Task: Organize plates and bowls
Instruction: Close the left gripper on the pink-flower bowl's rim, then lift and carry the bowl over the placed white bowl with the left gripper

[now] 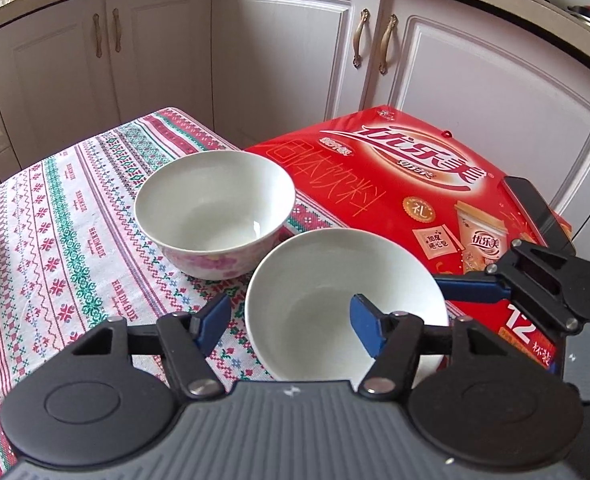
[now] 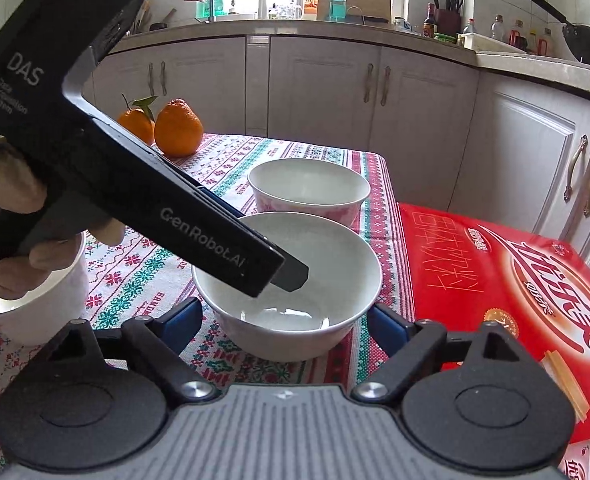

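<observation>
Left wrist view: plain white bowl [image 1: 345, 304] sits on the desk's patterned cloth [image 1: 67, 248], its rim between the left gripper [image 1: 291, 326] jaws, not yet pinched; right gripper [image 2: 285, 326] jaws gape around it, beside a pink-flowered bowl [image 1: 215, 212].

The plain white ceramic bowl [image 2: 287, 284] sits hemmed in, with the pink-flowered white bowl [image 2: 309, 188] just behind and the big red cardboard box [image 2: 507, 280] close on its right. The left gripper [image 2: 291, 276] blocks its mouth from above. Bare patterned cloth on the counter [image 2: 135, 276] lies open toward the two oranges [image 2: 163, 124].
</observation>
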Action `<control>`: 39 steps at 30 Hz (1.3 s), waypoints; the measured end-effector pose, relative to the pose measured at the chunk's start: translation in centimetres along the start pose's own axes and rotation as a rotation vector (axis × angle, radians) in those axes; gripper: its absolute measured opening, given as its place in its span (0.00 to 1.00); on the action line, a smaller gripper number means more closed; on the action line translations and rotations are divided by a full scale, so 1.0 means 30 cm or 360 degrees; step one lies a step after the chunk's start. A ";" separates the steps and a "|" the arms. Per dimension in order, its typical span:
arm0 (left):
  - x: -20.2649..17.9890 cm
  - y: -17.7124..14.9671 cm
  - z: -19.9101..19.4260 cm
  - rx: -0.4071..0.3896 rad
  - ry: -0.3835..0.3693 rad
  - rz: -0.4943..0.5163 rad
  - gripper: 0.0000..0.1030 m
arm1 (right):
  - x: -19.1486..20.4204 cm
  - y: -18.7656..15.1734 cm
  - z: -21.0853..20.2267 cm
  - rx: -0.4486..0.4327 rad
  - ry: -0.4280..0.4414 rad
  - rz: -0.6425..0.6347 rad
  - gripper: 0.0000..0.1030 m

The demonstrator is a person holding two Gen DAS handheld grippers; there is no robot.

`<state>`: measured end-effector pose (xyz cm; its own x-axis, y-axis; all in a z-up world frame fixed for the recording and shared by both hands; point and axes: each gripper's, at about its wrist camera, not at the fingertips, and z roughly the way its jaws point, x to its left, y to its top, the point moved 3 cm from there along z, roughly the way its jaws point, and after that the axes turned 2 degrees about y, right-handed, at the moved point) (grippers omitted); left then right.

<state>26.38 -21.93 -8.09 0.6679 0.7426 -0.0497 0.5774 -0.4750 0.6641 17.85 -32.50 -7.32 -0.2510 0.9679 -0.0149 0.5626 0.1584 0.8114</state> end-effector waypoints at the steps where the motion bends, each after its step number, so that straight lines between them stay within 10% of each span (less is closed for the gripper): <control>1: 0.000 0.001 0.004 0.0005 -0.0004 0.0005 0.62 | -0.002 0.000 0.000 0.0001 0.0001 0.0005 0.87; 39: -0.043 -0.066 -0.206 -0.0073 -0.0012 0.0008 0.58 | 0.105 0.042 -0.145 -0.0016 0.0093 -0.0081 0.86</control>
<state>21.48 -19.03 -4.74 0.6744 0.7365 -0.0521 0.5522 -0.4562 0.6978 14.35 -30.09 -3.80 -0.3246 0.9456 -0.0221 0.5402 0.2045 0.8163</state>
